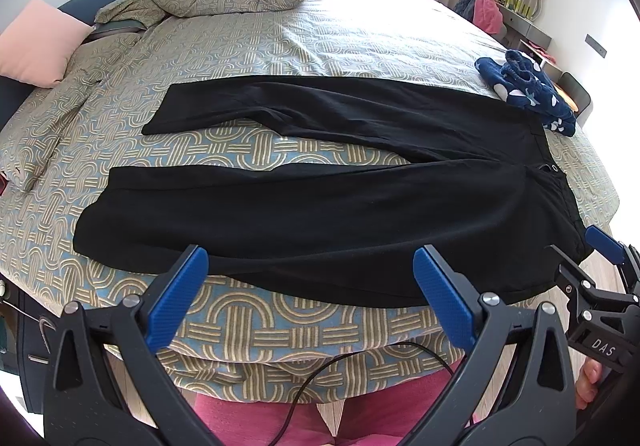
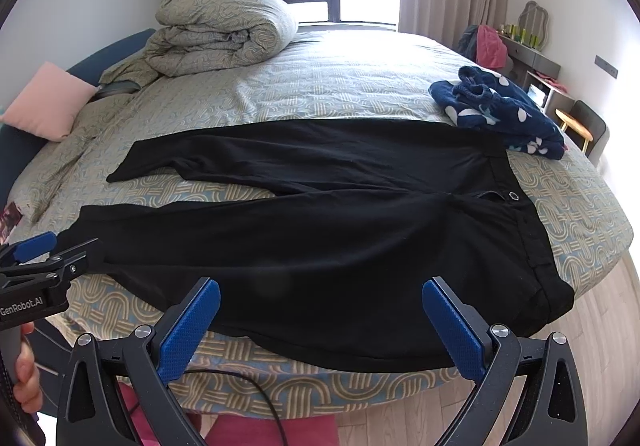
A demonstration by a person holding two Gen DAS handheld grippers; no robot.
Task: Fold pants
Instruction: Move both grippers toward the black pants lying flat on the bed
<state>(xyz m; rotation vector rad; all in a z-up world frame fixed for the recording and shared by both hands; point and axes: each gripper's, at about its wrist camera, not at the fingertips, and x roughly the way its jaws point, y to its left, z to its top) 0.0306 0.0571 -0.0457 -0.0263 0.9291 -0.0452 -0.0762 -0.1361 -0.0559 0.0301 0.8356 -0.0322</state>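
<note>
Black pants (image 1: 320, 205) lie flat across the middle of the frame on a patterned bed (image 1: 280, 45), 2 legs splayed, while the left gripper (image 1: 310, 270) and right gripper (image 2: 320, 306) hover released at the bottom, risking a bunched, single-layer grab.

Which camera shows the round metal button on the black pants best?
The right wrist view: the round metal button sits clear on the black pants waistband. The left wrist view shows it smaller, near the edge.
</note>
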